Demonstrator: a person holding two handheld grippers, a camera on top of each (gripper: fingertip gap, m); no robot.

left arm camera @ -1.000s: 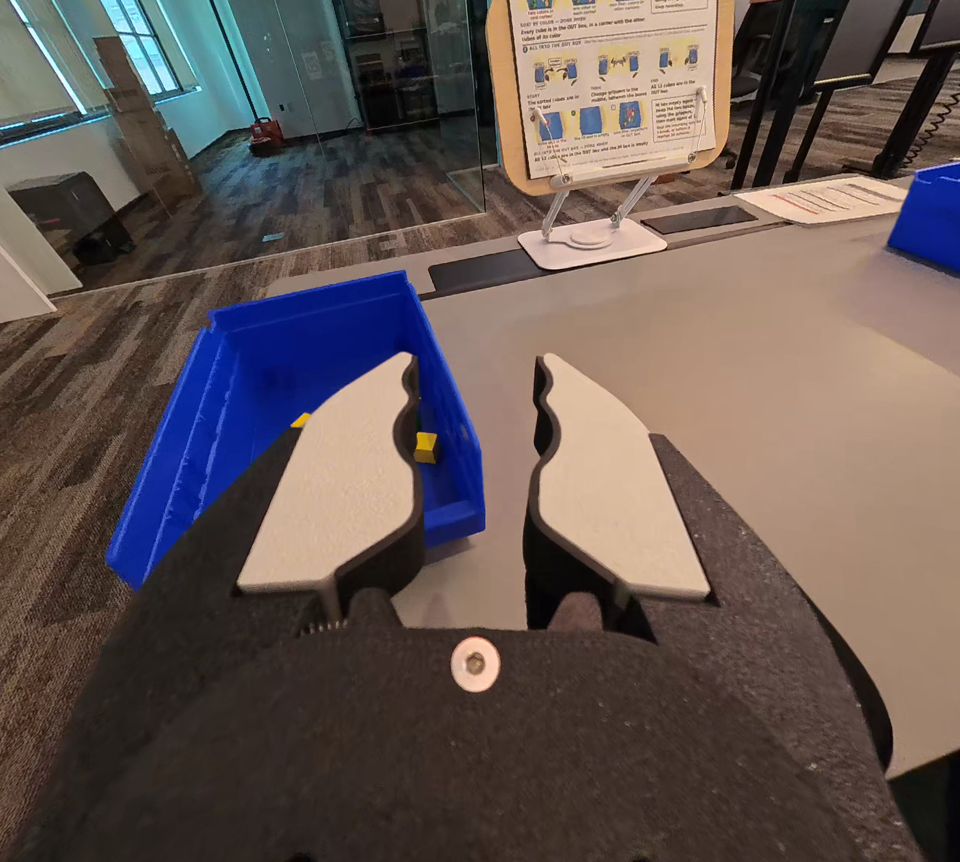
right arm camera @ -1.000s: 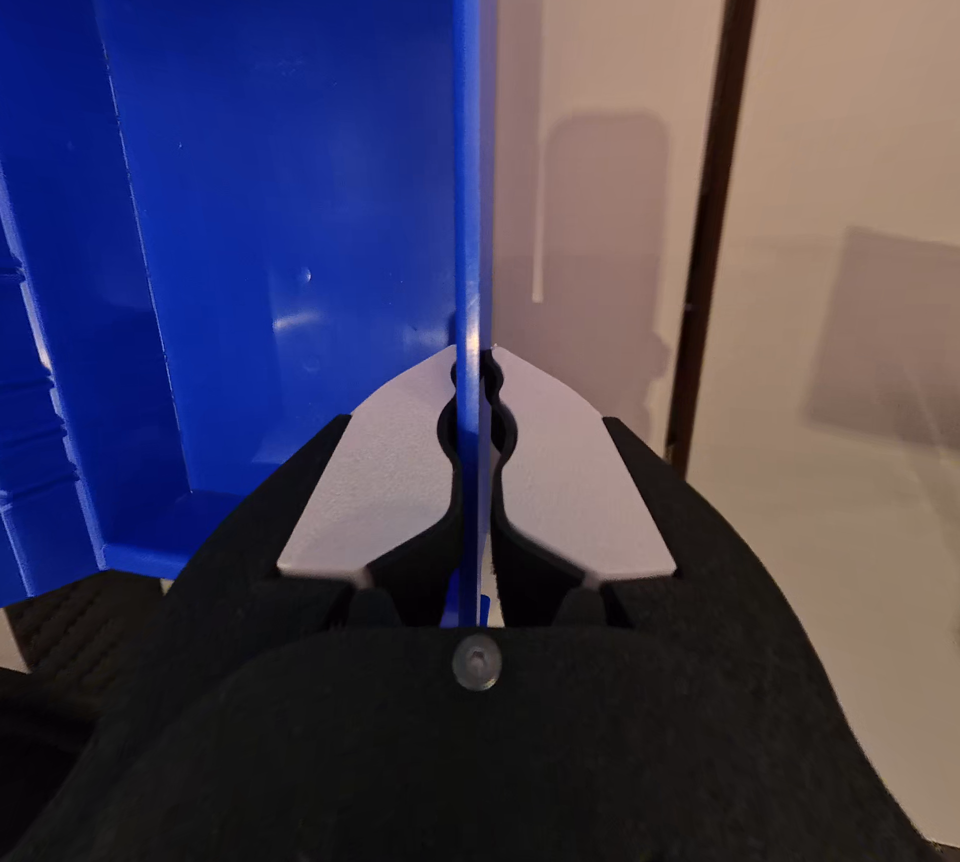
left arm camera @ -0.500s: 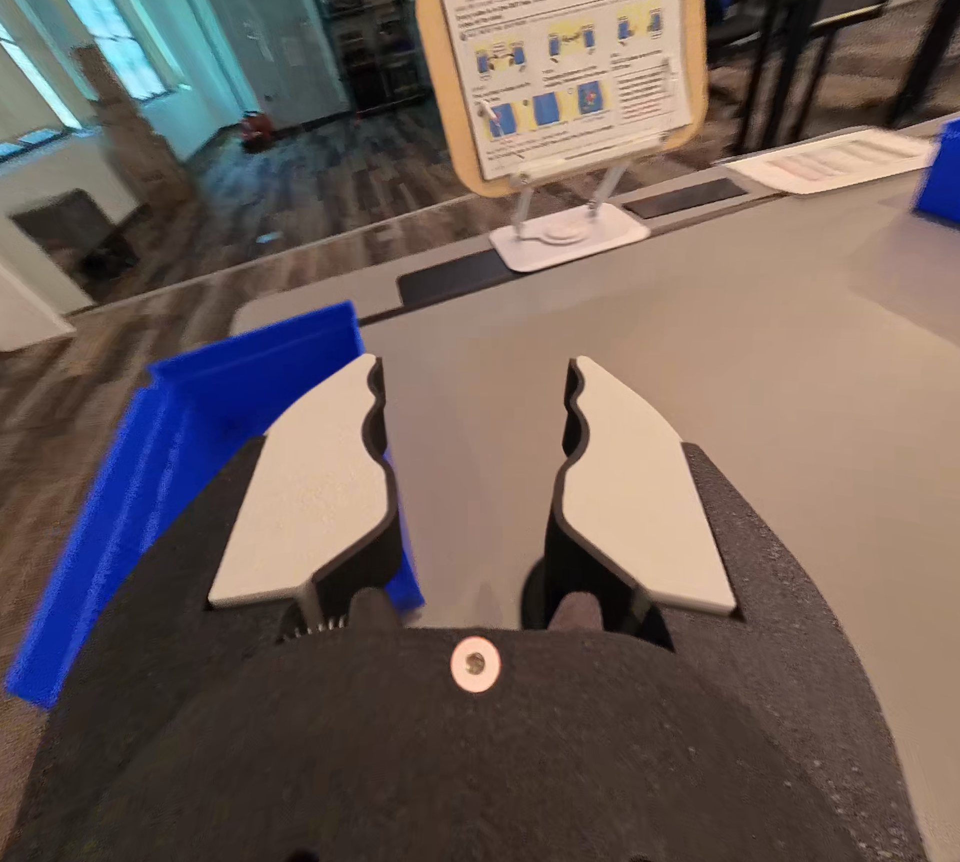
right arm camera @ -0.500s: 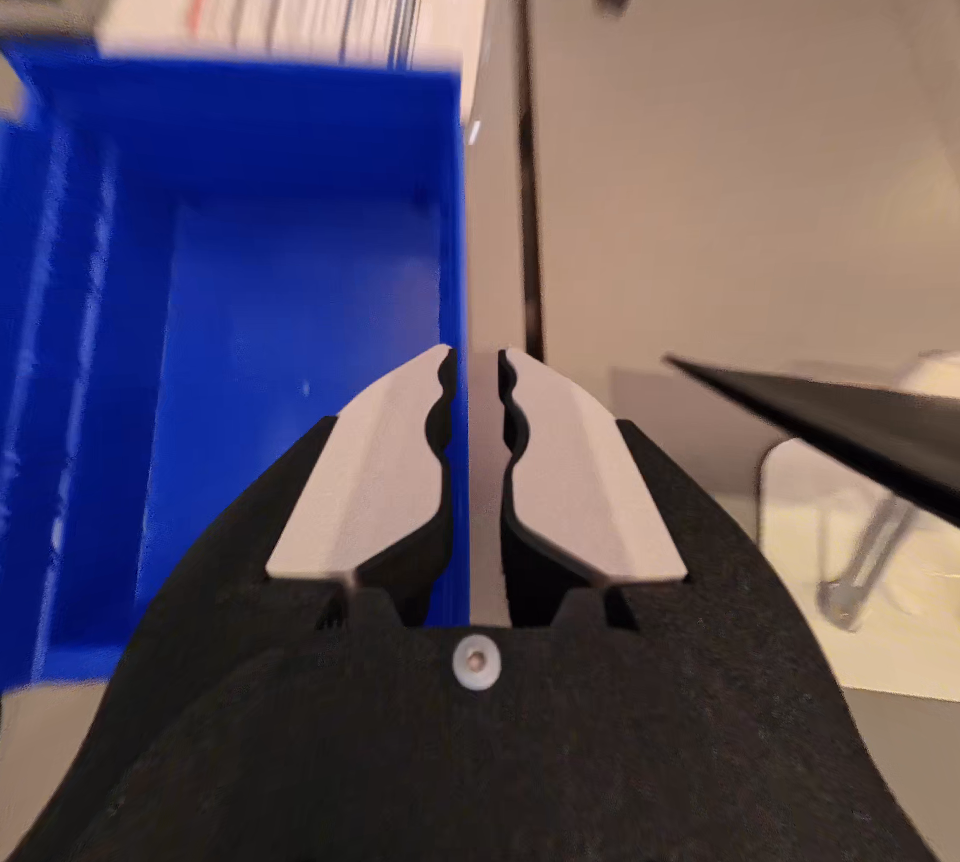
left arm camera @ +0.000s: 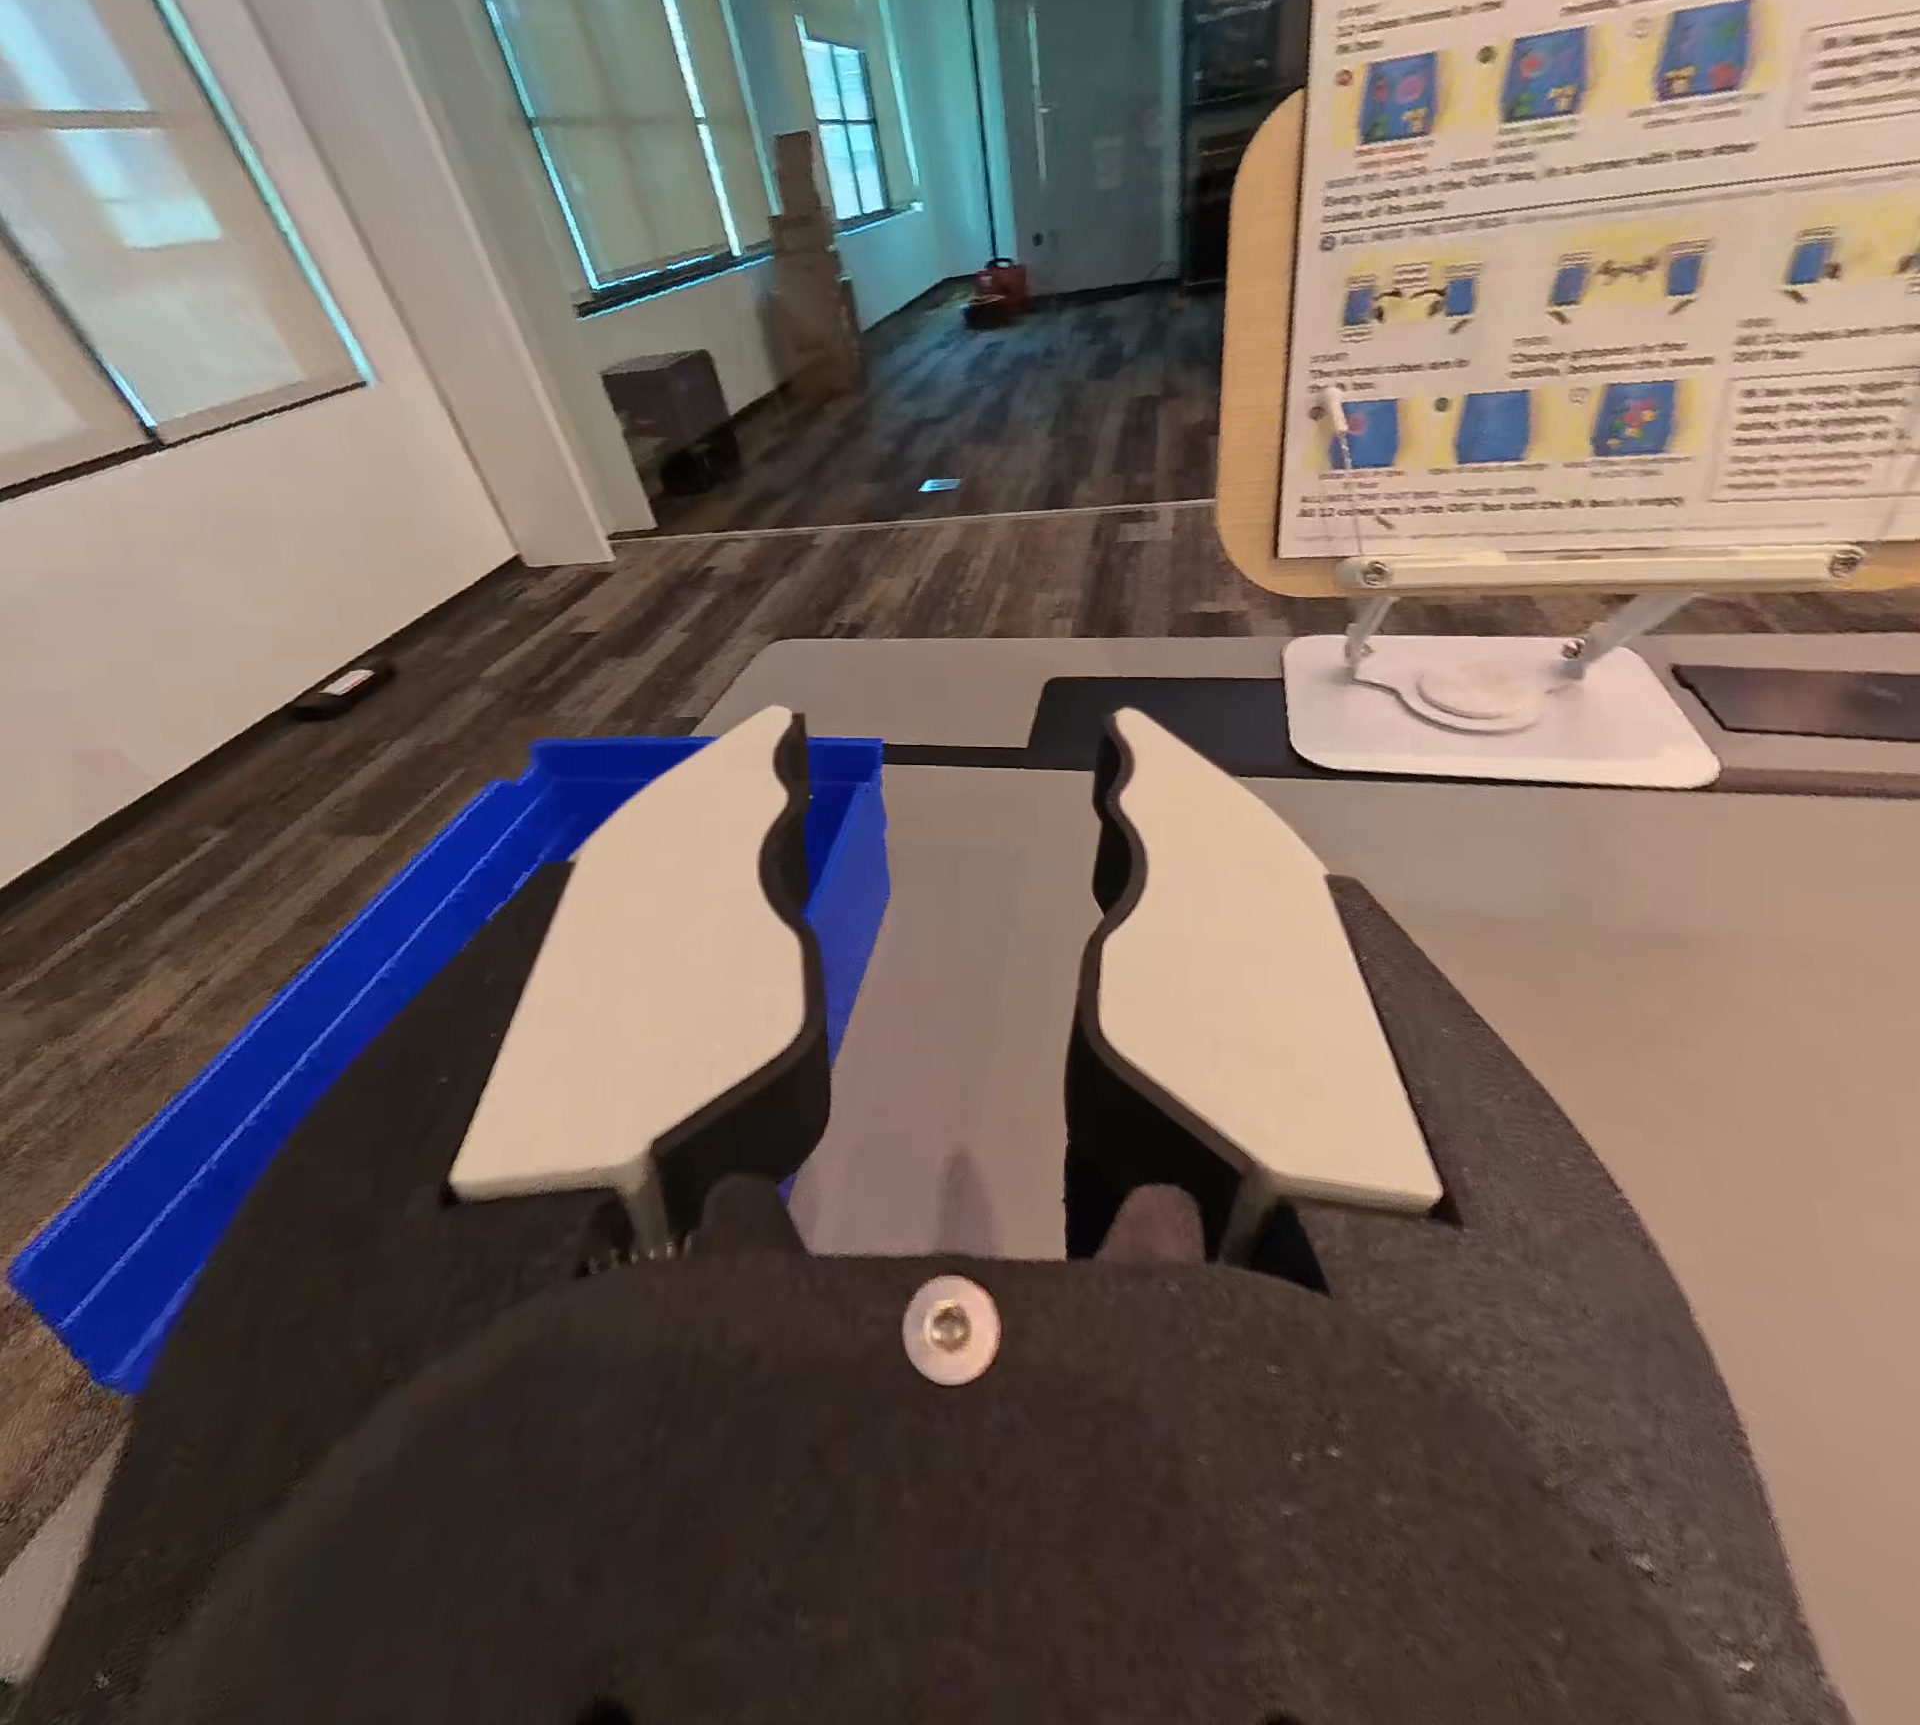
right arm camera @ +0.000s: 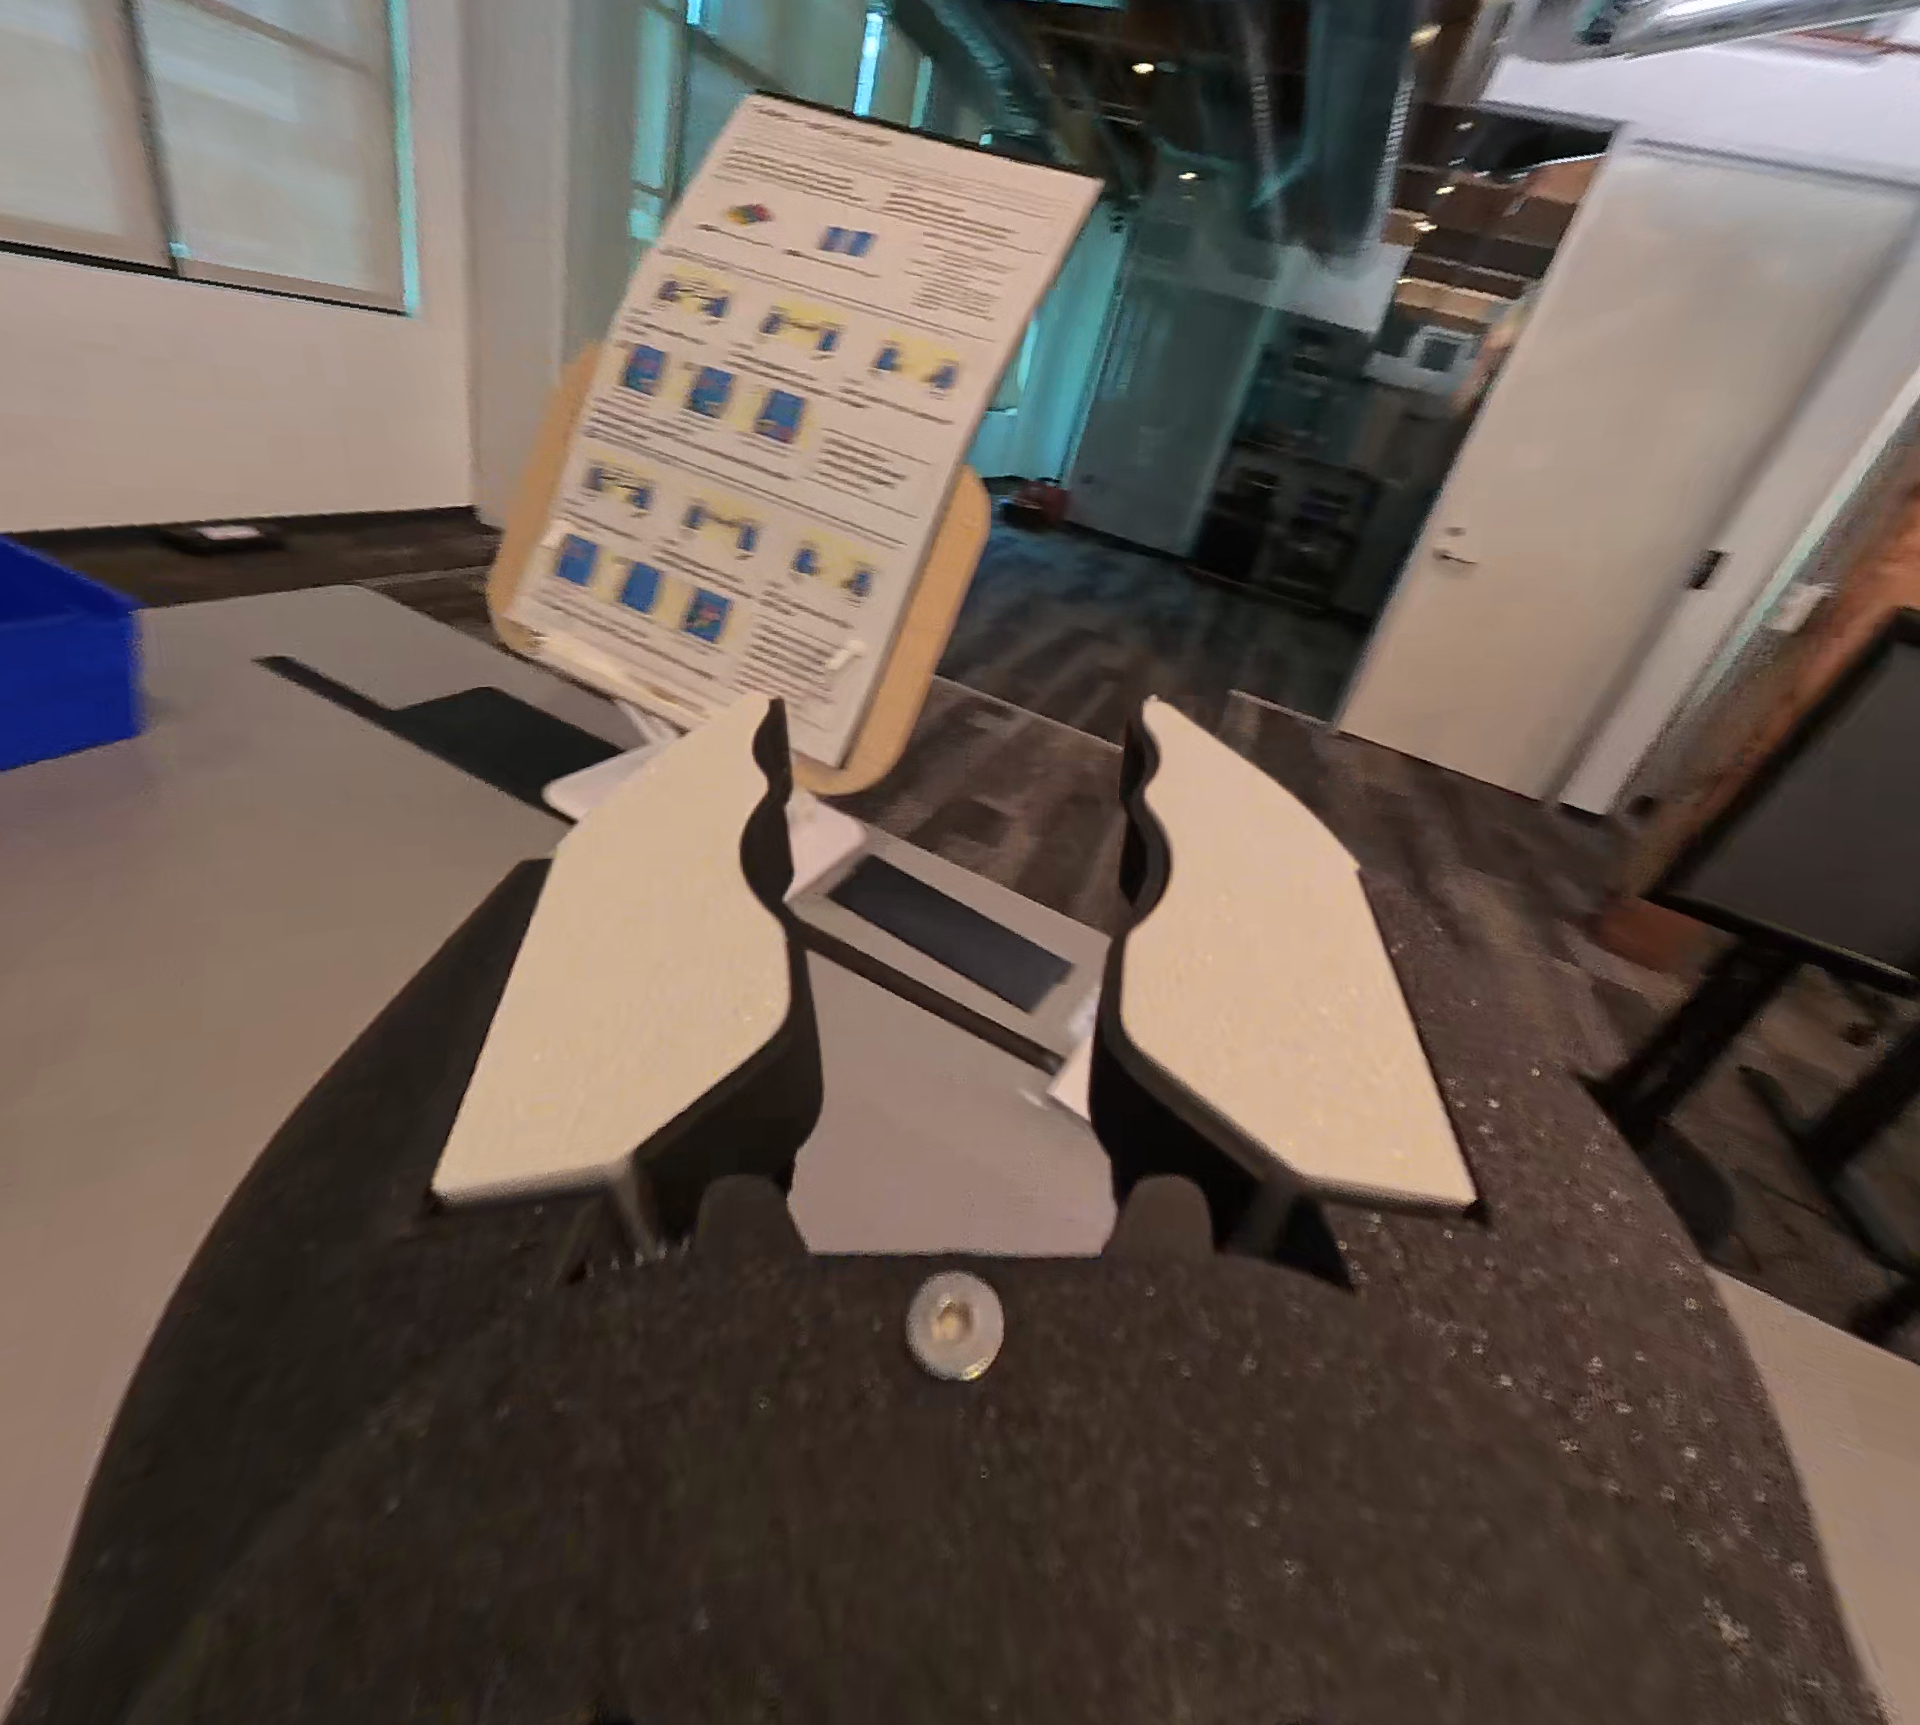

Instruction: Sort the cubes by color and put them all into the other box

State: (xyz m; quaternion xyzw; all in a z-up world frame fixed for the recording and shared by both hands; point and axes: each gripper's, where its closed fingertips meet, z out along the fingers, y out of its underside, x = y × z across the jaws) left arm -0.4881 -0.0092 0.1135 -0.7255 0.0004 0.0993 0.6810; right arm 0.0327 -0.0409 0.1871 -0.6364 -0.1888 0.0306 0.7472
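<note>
Both black foam-covered grippers, left [left arm camera: 951, 740] and right [right arm camera: 951, 730], are spread apart holding nothing over the smooth grey table [left arm camera: 1558, 948], with the blue plastic box [left arm camera: 312, 1000] beside the left one's left finger, contents hidden.

- the left wrist view sits low over the grey tabletop [left arm camera: 1558, 927], close above its own gripper [left arm camera: 951, 740], facing the far edge and the windows beyond.
- a blue box [left arm camera: 312, 1052] lies near, at its left, along the tabletop's left edge.
- the right wrist view looks from farther right, tilted upward, toward the far edge and a doorway.
- both views share the instruction board on its stand [left arm camera: 1558, 221] [right arm camera: 790, 428] at the far edge.
</note>
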